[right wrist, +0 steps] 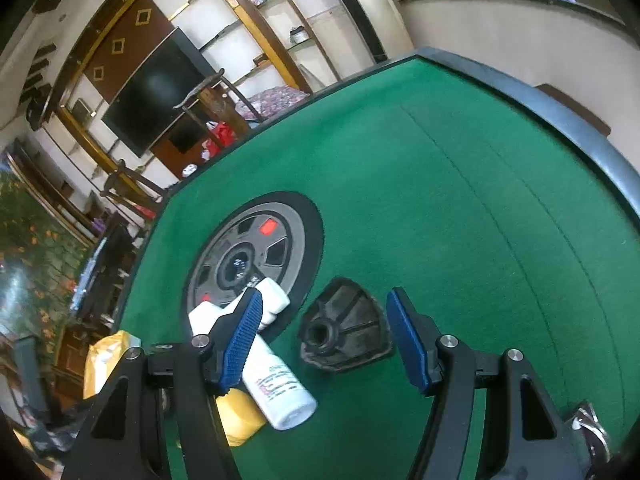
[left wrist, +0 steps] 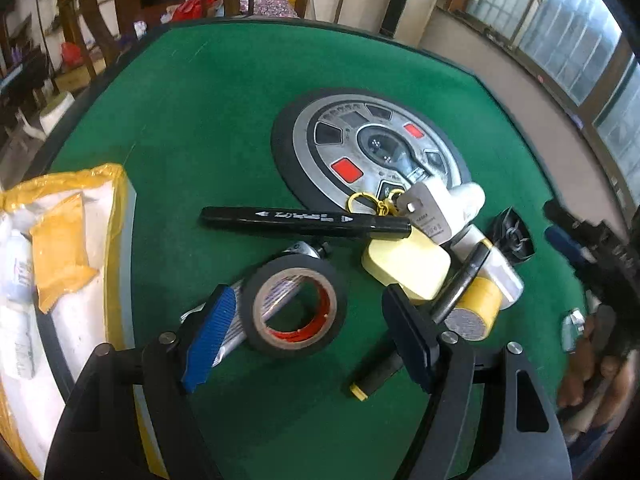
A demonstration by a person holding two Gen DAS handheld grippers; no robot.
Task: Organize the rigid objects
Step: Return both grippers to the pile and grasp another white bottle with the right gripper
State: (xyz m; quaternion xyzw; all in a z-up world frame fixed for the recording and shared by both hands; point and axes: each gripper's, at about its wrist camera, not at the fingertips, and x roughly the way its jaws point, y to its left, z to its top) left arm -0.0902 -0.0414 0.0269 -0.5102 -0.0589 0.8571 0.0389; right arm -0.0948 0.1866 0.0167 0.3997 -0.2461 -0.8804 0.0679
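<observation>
While the left tool [left wrist: 308, 332] hung wide open and empty over the black tape roll [left wrist: 294, 304] on the green bench [left wrist: 200, 120], closing squarely across the roll's outer rim looked wisest. The right tool [right wrist: 324, 340], half open and empty, framed a black plastic piece [right wrist: 346, 326]; print on the black marker [left wrist: 306, 222] and white bottle [right wrist: 276, 388] stayed unreadable.

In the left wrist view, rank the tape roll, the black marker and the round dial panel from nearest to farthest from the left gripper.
1. Tape roll: lying between the open fingers of the left gripper.
2. Black marker: lying crosswise just beyond the roll.
3. Round dial panel: farthest, set in the green table.
</observation>
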